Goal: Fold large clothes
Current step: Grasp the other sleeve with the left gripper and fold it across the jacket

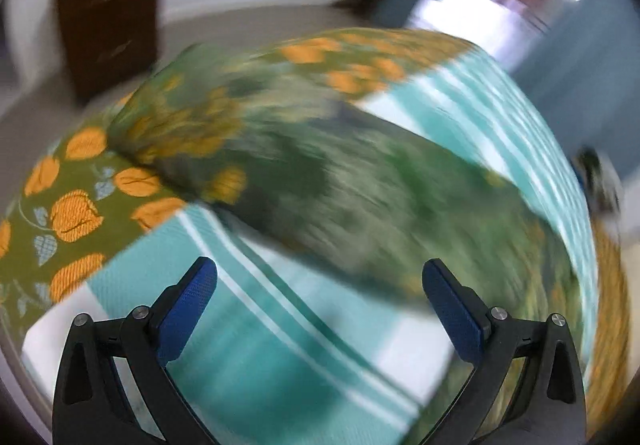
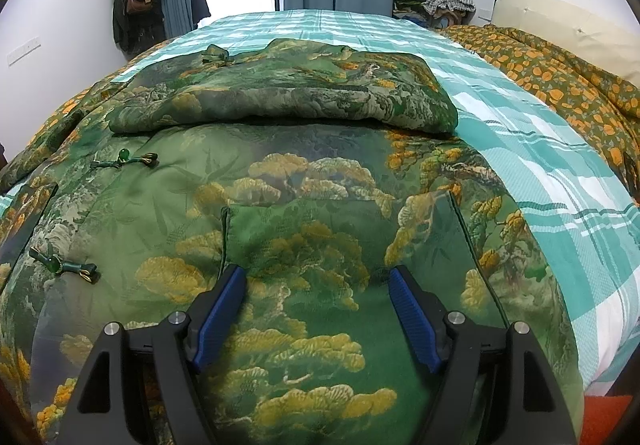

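Observation:
A large green jacket (image 2: 288, 181) with a gold pine-tree pattern and knot buttons lies spread on the bed. Its top part (image 2: 288, 93) is folded down over the body. My right gripper (image 2: 318, 279) hovers open just over the jacket's lower front, beside a patch pocket (image 2: 340, 229), with nothing between its blue fingers. In the blurred left wrist view the same jacket (image 1: 360, 189) shows as a green smear across the bed. My left gripper (image 1: 320, 273) stands open above the teal sheet (image 1: 248, 329), short of the jacket's edge, holding nothing.
The bed carries a teal and white checked sheet (image 2: 540, 149). An olive quilt with orange flowers (image 2: 560, 85) is bunched at the right by a cream headboard (image 2: 560, 17). Clothes are piled behind the bed (image 2: 436, 5). A brown cabinet (image 1: 108, 17) stands on the floor.

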Motion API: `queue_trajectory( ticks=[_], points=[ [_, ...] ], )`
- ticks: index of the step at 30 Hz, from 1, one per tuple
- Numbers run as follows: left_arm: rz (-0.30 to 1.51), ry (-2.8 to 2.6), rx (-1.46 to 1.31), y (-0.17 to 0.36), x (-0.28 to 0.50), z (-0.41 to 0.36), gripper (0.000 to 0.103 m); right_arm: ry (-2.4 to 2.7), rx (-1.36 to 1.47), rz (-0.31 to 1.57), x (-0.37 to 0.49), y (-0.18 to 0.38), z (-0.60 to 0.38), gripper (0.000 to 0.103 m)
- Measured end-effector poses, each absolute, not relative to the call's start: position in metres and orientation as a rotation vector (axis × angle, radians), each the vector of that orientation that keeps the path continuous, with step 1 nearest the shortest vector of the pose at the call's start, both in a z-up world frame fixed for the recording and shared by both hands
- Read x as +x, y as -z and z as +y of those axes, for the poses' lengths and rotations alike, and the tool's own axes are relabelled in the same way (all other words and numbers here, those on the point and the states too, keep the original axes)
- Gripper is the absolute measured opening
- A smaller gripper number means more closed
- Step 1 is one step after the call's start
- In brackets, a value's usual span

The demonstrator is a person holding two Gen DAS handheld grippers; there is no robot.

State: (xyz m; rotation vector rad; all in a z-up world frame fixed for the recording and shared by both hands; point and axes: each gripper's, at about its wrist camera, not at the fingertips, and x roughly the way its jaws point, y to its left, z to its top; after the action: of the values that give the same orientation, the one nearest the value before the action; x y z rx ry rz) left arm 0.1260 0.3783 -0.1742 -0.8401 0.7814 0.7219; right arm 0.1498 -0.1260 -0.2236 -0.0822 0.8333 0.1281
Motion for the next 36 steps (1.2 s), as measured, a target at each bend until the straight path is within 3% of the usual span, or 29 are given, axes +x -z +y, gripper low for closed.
queue_trajectory(
  ticks=[5,7,10,11,12,15,20,28,32,36],
  points=[
    [0.696,-0.749,-1.031,0.198,0.123,0.415,0.101,-0.122,-0.089,0.822,0.149,0.224,-0.126,0.076],
    [0.628,-0.749,-1.070,0.199,0.122,0.424,0.089,-0.118,-0.094,0.818,0.148,0.225,-0.124,0.076],
    [0.627,-0.735,-1.062,0.201,0.126,0.431,0.048,-0.115,-0.101,0.814,0.148,0.225,-0.124,0.076],
    [0.638,-0.724,-1.039,0.200,0.126,0.431,0.021,-0.114,-0.102,0.813,0.148,0.225,-0.123,0.076],
    [0.648,-0.708,-1.018,0.198,0.126,0.430,0.018,-0.115,-0.102,0.813,0.149,0.226,-0.123,0.076],
    [0.641,-0.687,-0.914,0.178,0.128,0.419,0.012,-0.117,-0.100,0.816,0.150,0.226,-0.124,0.076],
    [0.645,-0.635,-0.637,0.124,0.155,0.384,0.011,-0.121,-0.096,0.822,0.152,0.225,-0.125,0.076],
    [0.609,-0.302,-0.190,0.036,0.205,0.237,0.010,-0.124,-0.094,0.830,0.153,0.224,-0.126,0.076],
    [0.628,-0.154,0.000,0.034,0.215,0.153,0.010,-0.124,-0.093,0.830,0.153,0.224,-0.125,0.076],
    [0.718,-0.018,0.150,0.068,0.225,0.074,0.013,-0.123,-0.094,0.829,0.153,0.224,-0.125,0.076]
  ],
)
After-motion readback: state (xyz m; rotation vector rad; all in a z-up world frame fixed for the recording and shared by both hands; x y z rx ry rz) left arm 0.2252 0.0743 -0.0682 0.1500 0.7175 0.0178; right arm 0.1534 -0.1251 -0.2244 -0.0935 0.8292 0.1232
